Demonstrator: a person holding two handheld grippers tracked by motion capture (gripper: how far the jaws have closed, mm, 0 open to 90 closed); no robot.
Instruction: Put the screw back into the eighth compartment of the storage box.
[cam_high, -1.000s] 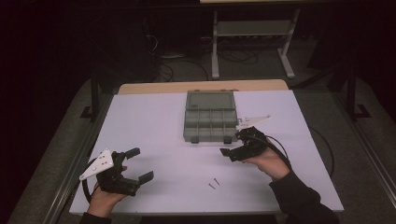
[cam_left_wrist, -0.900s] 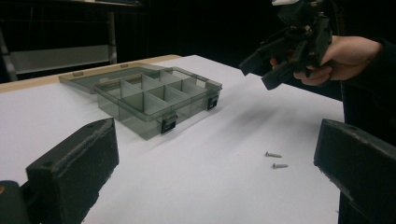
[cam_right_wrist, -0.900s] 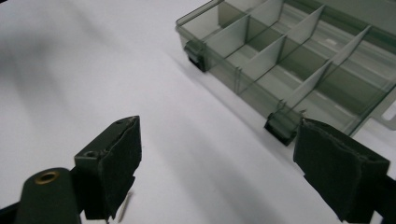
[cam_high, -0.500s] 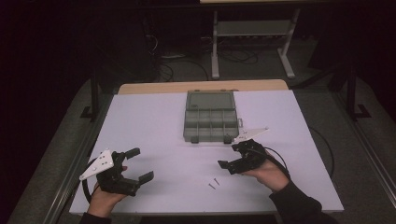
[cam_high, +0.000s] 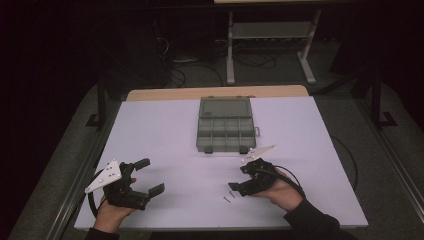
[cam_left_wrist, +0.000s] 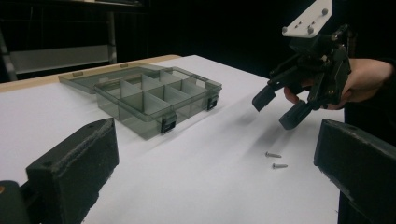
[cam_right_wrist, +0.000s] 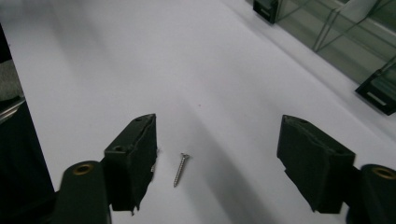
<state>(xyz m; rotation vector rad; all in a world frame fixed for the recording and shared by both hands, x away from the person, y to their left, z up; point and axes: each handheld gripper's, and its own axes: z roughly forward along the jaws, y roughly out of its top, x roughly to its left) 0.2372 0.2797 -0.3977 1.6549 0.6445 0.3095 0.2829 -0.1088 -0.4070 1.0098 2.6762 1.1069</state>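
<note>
A: We are lowering the right tongs (cam_right_wrist: 215, 158) over a screw (cam_right_wrist: 180, 170), jaws part open and just closing in. Nothing is pinched yet; the screw is lying between them, nearer the left jaw.

B: So we are at the pick-up. And the second screw (cam_left_wrist: 279, 165)?

A: It is lying just beside the first. Next we are needing to centre, touch down and close on one shank.

B: Beyond the tongs, the box (cam_high: 226, 125) is waiting open. The left tongs (cam_high: 145, 176) are resting wide open, empty.
</note>
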